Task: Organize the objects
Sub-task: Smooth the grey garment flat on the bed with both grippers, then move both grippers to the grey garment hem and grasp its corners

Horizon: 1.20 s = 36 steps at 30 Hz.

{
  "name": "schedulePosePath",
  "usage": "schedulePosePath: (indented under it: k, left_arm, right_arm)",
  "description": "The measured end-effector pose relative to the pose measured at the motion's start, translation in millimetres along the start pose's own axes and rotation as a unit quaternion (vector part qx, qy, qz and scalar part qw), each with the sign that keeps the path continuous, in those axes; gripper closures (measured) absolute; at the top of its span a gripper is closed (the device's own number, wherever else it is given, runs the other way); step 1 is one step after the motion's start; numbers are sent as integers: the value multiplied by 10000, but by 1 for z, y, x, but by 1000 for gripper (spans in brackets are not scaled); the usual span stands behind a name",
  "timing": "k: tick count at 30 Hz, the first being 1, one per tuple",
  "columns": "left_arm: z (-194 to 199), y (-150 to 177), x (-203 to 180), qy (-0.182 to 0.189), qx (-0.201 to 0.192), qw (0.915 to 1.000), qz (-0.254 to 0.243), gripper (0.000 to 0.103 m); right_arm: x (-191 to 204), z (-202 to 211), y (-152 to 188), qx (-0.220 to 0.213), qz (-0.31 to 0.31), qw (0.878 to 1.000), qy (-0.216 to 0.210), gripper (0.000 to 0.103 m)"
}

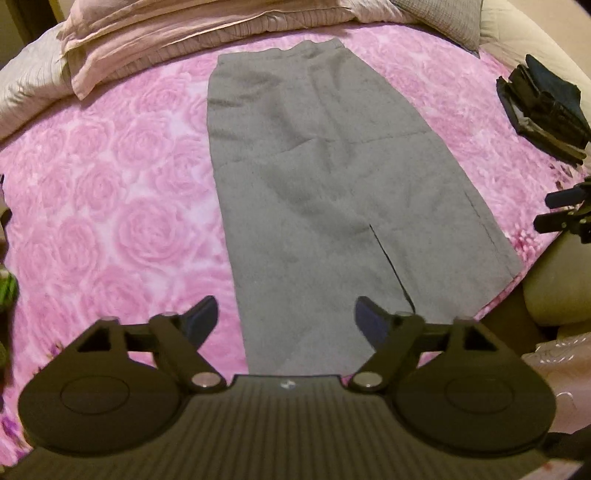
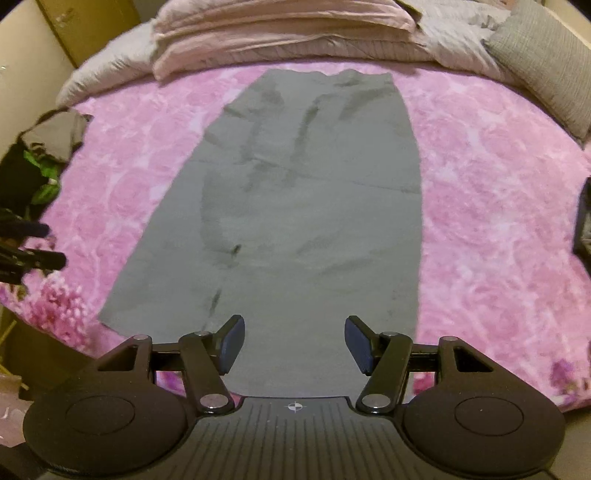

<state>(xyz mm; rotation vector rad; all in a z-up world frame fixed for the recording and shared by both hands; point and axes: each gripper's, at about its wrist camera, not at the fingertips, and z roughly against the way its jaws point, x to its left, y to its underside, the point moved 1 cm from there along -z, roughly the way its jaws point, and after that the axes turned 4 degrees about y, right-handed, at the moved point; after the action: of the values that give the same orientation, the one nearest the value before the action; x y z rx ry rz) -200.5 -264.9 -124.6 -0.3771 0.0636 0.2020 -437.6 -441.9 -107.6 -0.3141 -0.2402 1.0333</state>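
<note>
1. Grippers first: the left gripper [image 1: 286, 319] hovers with its blue-padded fingers spread wide and nothing between them, and the right gripper [image 2: 294, 343] is likewise parted and empty.
2. Both hang over the near hem of a long grey woven skirt [image 1: 314, 184], which lies spread flat and lengthwise on a pink rose-patterned bedspread [image 1: 110, 192], waistband toward the far side.
3. A slit [image 1: 388, 258] runs up from the skirt's near hem.
4. Folded pale pink bedding [image 1: 184, 33] is heaped beyond the waistband; a dark folded garment pile [image 1: 543, 107] sits well apart at the bed's right edge.
5. Handling judgement: the skirt looks light, limp and non-fragile, so it will sag and crease wherever unsupported.
6. Pinching the two near hem corners, one per gripper, seems the surest hold for folding; grabbing at the slit would likely lift one flap only.
</note>
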Motion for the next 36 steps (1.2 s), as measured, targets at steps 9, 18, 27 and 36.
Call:
schedulePosePath:
  k: [9,18,27,36]
  left_arm:
    - [-7,-18,17,88,45,9998,-185,8]
    - [-14,-31,29,240,64,9989,-395,7]
    - [-23,-50,45,233,84,9986,-477,6]
    - [-51,-123,58,110,-35,9987,-487,6]
  right_arm:
    - [10,-4,-14,463,-257,9980,342,35]
    - [30,-10,-23,633,-380,9959,518,25]
    - [38,-20,-33,638,-404,9961,456,25]
    - [-14,-50,-85,566,-97,9979,304,25]
